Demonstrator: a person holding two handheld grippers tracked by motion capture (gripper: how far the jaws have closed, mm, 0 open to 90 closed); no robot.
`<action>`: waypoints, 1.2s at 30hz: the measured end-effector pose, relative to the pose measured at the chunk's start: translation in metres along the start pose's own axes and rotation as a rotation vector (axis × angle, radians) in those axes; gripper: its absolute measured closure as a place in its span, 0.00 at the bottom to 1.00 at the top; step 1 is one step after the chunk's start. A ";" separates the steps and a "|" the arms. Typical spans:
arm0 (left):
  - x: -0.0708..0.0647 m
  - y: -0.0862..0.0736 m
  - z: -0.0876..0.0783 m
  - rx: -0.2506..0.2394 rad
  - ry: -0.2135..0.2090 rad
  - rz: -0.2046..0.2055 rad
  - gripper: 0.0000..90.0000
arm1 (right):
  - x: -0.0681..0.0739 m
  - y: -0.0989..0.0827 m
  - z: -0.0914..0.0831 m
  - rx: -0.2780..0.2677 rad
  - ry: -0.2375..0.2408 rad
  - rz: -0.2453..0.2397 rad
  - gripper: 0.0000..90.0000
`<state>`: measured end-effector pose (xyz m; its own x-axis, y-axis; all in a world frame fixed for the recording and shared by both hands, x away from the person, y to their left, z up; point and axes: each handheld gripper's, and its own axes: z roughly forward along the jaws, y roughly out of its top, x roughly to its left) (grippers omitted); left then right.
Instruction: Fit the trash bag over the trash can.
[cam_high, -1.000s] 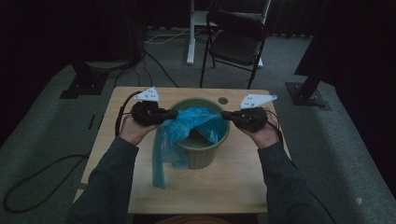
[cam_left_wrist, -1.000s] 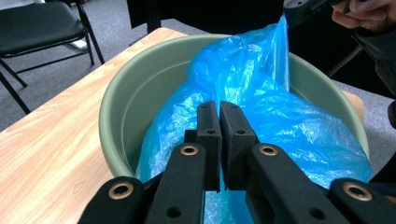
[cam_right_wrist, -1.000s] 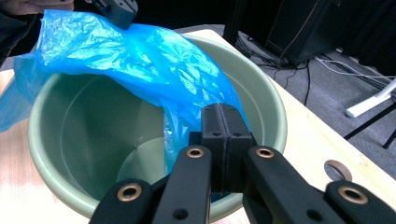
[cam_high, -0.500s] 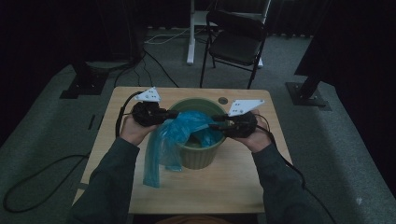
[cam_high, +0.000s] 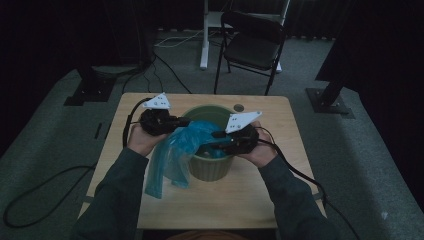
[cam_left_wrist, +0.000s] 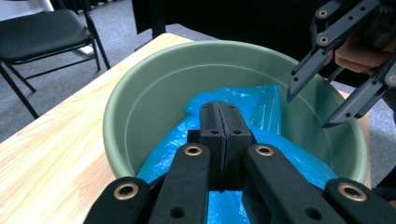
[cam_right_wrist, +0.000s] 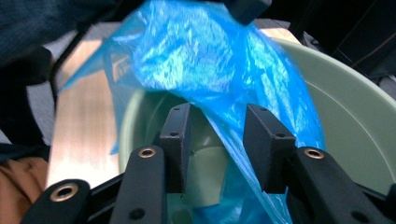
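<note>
A green plastic bin (cam_high: 210, 169) stands mid-table with a blue plastic bag (cam_high: 170, 157) draped from its mouth down its left side. My left gripper (cam_high: 182, 122) is at the bin's left rim, shut on a fold of the bag (cam_left_wrist: 261, 105) over the bin's inside (cam_left_wrist: 140, 107). My right gripper (cam_high: 216, 140) reaches over the bin's mouth from the right. Its jaws have just been opening and stand apart (cam_right_wrist: 217, 135). A loose sheet of the bag (cam_right_wrist: 201, 56) hangs between the pads (cam_right_wrist: 176, 135) without being pinched. Those spread jaws (cam_left_wrist: 308, 109) also face the left gripper (cam_left_wrist: 225, 114).
The wooden table (cam_high: 240, 205) has bare room in front of the bin and a small dark disc (cam_high: 239, 107) behind it. A black folding chair (cam_high: 252, 42) and a white post stand beyond the far edge. Cables trail off both sides.
The right gripper has let go of the bag's right edge, opened, and moved left over the bin's mouth. The bag has slumped toward the left side. The left gripper has stayed put.
</note>
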<state>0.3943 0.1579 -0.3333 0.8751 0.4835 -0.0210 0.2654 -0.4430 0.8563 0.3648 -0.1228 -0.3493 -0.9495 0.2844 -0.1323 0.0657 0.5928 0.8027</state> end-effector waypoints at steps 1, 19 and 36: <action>0.000 0.000 0.000 -0.001 0.002 -0.001 1.00 | 0.000 0.000 0.002 0.012 -0.007 -0.008 0.67; 0.003 -0.002 -0.005 -0.004 0.034 -0.015 1.00 | 0.003 0.004 0.017 0.165 -0.164 -0.138 1.00; 0.004 -0.007 -0.013 -0.030 0.039 -0.032 0.97 | -0.034 -0.025 -0.047 -0.012 -0.179 0.096 1.00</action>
<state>0.3902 0.1728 -0.3324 0.8497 0.5264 -0.0287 0.2798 -0.4041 0.8709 0.3814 -0.1825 -0.3377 -0.8695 0.4690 -0.1548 0.1487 0.5475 0.8235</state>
